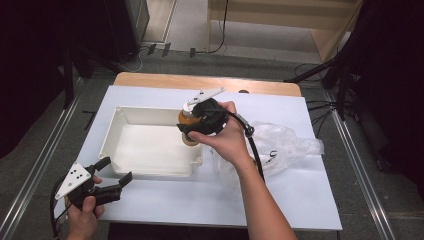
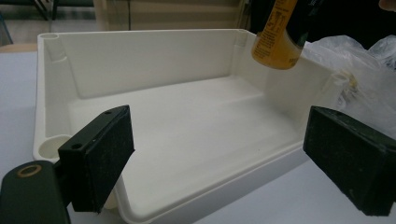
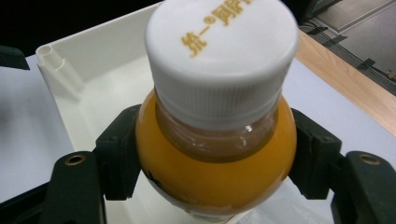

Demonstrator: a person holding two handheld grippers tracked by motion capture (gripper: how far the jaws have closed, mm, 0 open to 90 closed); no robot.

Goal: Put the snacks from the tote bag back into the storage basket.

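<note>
Clamping the orange bottle (image 3: 215,154), right gripper (image 3: 215,158) (jaws snug).

Right tongs (image 1: 192,131) held out ahead on an extended forearm, jaws clamped tight. Left tongs (image 1: 114,170) low and near, gripped in the hand (image 1: 82,207), jaws spread wide.

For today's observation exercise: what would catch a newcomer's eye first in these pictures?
Most striking is the orange bottle with its white cap, clamped in the right gripper above the right edge of the white tray. Next comes the left gripper, open, near the tray's front left corner. Crumpled clear plastic lies right of the tray.
</note>
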